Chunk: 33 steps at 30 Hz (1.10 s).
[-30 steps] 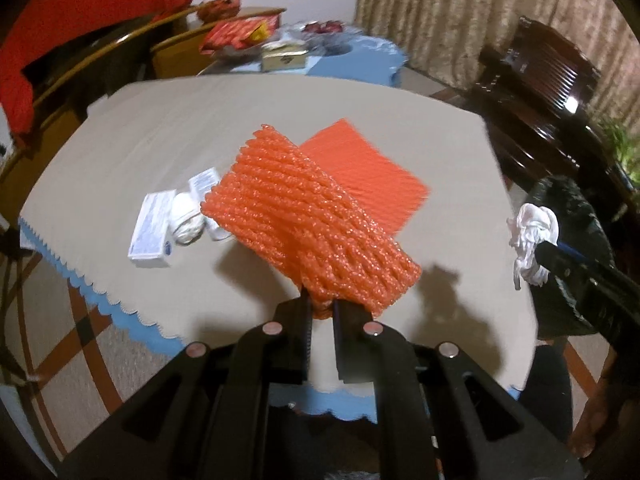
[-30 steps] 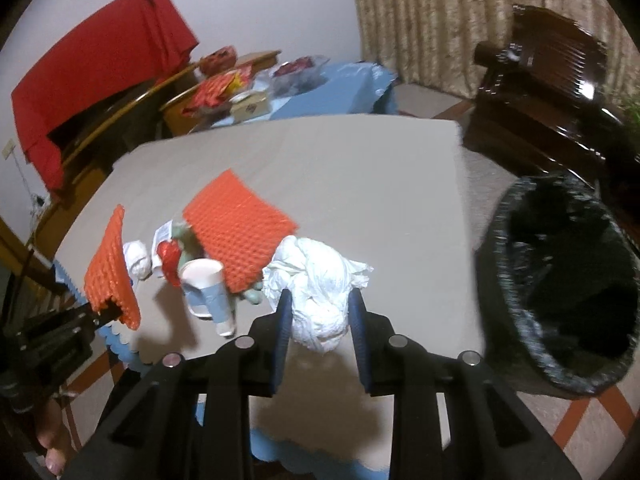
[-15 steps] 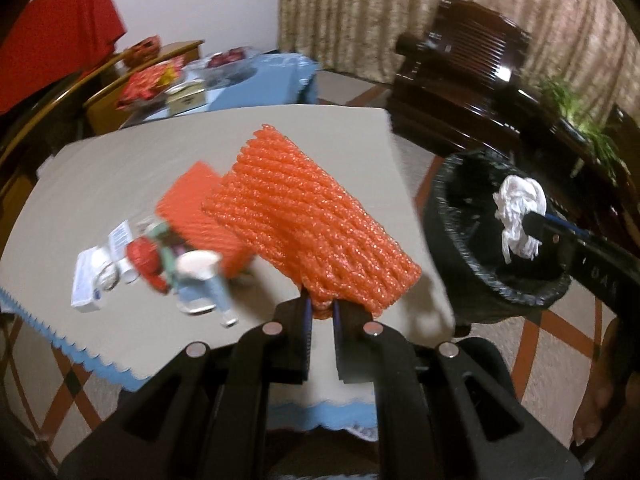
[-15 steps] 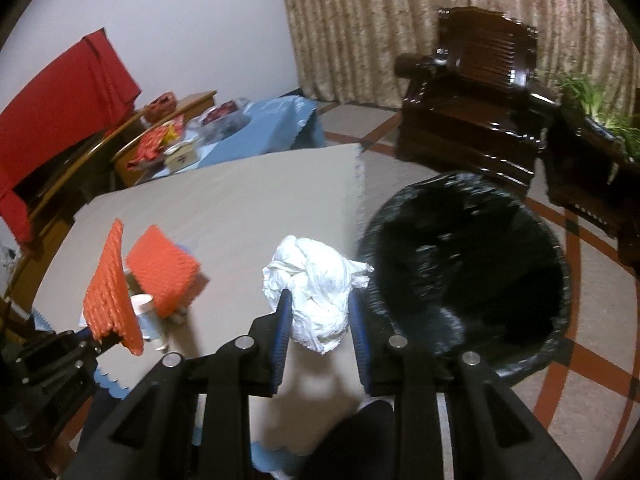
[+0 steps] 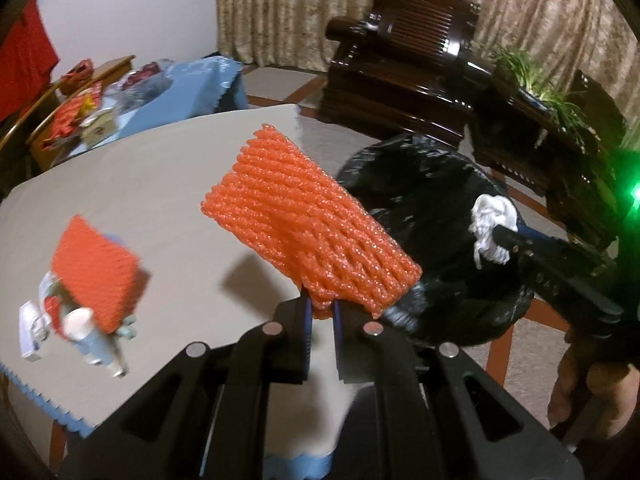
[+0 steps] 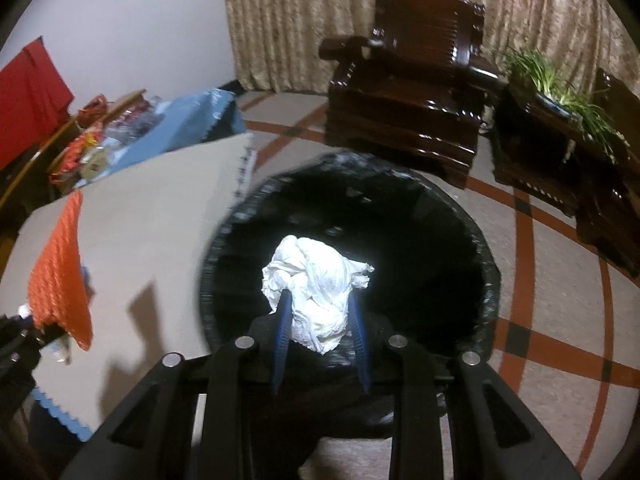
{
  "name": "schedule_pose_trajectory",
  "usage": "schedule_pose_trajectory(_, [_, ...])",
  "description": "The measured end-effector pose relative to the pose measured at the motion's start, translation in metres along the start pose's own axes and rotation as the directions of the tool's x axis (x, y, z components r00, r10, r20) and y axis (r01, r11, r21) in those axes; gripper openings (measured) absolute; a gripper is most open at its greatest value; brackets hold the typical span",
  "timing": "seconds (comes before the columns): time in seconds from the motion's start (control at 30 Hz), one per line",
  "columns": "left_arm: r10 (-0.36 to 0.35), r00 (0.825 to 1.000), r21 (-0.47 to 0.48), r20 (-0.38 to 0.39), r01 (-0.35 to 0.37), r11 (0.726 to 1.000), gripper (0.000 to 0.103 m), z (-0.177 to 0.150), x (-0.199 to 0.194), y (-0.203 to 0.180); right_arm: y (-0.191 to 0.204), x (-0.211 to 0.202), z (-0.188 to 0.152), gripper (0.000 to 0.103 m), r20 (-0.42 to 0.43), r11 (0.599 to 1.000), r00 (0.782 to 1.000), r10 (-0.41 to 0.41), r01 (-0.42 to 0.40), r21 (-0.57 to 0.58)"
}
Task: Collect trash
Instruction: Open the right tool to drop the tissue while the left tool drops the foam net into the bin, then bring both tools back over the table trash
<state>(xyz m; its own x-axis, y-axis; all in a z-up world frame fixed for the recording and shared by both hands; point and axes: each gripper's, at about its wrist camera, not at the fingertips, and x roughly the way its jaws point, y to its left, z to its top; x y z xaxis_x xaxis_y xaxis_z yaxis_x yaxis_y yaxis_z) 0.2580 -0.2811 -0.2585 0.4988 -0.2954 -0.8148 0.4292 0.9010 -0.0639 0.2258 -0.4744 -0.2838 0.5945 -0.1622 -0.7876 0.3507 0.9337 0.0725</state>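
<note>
My left gripper (image 5: 320, 312) is shut on the lower edge of an orange foam fruit net (image 5: 308, 224), held up over the table's right edge beside the bin. My right gripper (image 6: 320, 320) is shut on a crumpled white paper wad (image 6: 316, 284), hanging directly over the mouth of the black-lined trash bin (image 6: 484, 248). In the left wrist view the wad (image 5: 490, 232) and the bin (image 5: 424, 184) lie to the right. A second orange net (image 5: 96, 272) lies on the beige table (image 5: 160, 176) over a small pile of wrappers and a bottle (image 5: 92, 344).
A dark wooden armchair (image 6: 412, 92) and a side table with a green plant (image 6: 560, 92) stand behind the bin. A blue-covered table with snacks (image 5: 132, 96) sits at the back left. The tiled floor (image 6: 560, 300) spreads right of the bin.
Both grippers have swung right from over the table toward the bin. The white wad now hangs over the bin's mouth; the orange net has reached the table's right edge.
</note>
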Motion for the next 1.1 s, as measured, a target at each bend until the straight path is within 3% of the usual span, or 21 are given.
schedule_pose_trajectory(0.27, [-0.064,0.998,0.073,-0.025,0.066,0.995,0.009,0.024,0.052,-0.062,-0.052,0.053,0.010,0.031,-0.062,0.999,0.997,-0.042,0.042,0.009])
schedule_pose_trajectory(0.37, [-0.072,0.996,0.105,-0.044,0.076,0.992,0.025,0.025,0.072,-0.076,-0.066,0.069,0.013,0.050,-0.078,0.999,0.996,-0.049,0.050,0.015])
schedule_pose_trajectory(0.47, [-0.052,0.997,0.119,-0.065,0.059,0.991,0.032,0.019,0.087,-0.073,-0.074,0.070,0.011,0.050,-0.082,0.997,0.995,-0.056,0.060,0.043])
schedule_pose_trajectory(0.57, [-0.034,0.996,0.106,-0.081,0.042,0.994,0.034,0.011,0.089,-0.055,-0.073,0.060,0.003,0.050,-0.074,0.996,0.995,-0.066,0.070,0.055])
schedule_pose_trajectory(0.63, [-0.013,0.997,0.090,-0.081,0.020,0.996,0.042,0.007,0.083,-0.039,-0.069,0.051,-0.001,0.050,-0.062,0.995,0.995,-0.077,0.080,0.052])
schedule_pose_trajectory(0.8, [0.045,0.997,0.030,-0.062,-0.043,0.999,0.054,-0.007,0.053,0.016,-0.040,0.014,-0.013,0.050,-0.028,0.998,1.000,-0.009,0.011,0.058])
schedule_pose_trajectory(1.0, [0.150,0.987,-0.089,-0.048,-0.154,0.984,0.064,-0.039,0.003,0.104,0.045,-0.030,-0.029,0.050,0.033,0.993,0.994,0.104,-0.102,-0.061])
schedule_pose_trajectory(1.1, [0.213,0.976,-0.159,-0.039,-0.217,0.963,0.069,-0.059,-0.026,0.152,0.093,-0.035,-0.038,0.050,0.013,0.977,0.983,0.180,-0.178,-0.116])
